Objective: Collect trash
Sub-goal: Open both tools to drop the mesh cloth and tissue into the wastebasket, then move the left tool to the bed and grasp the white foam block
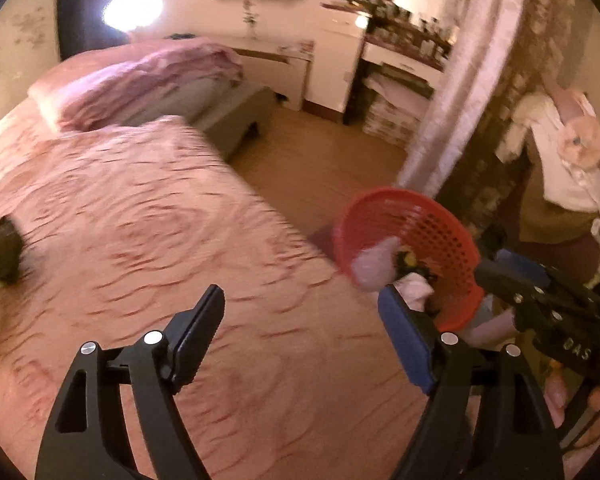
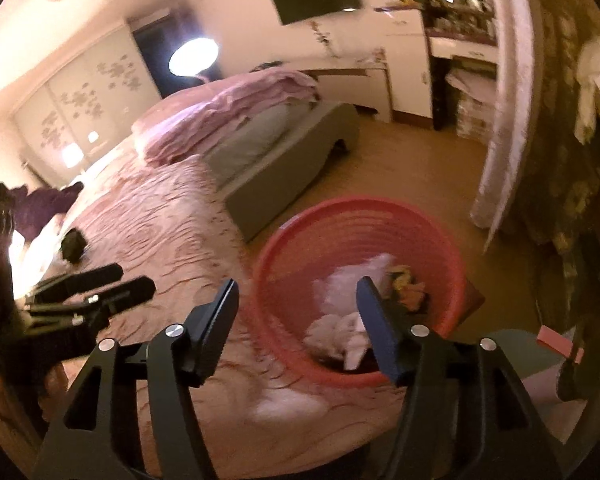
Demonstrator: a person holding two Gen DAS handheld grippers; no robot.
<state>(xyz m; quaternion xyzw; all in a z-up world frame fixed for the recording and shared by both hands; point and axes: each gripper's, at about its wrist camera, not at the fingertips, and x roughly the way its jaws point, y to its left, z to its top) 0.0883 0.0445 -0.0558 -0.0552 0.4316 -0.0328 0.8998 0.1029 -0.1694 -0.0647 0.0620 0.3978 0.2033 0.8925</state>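
While both pictures are a little blurred, the main things are clear enough. In the left wrist view the left gripper (image 1: 300, 320) is at the bottom centre with its jaws wide apart and nothing between them, above the pink bed cover (image 1: 148, 240). The red basket (image 1: 440, 232) is at the centre right of this frame, beside the edge of the bed, and white crumpled trash (image 1: 374, 264) lies inside it. The right gripper (image 2: 296, 300) fills the bottom of the right wrist view; its jaws are also wide apart and hold nothing, and the basket appears just behind them, with the trash in its bottom. A small dark object (image 2: 73, 245) lies on the bed cover at the centre left of that frame, well apart from the basket; I cannot tell what it is.
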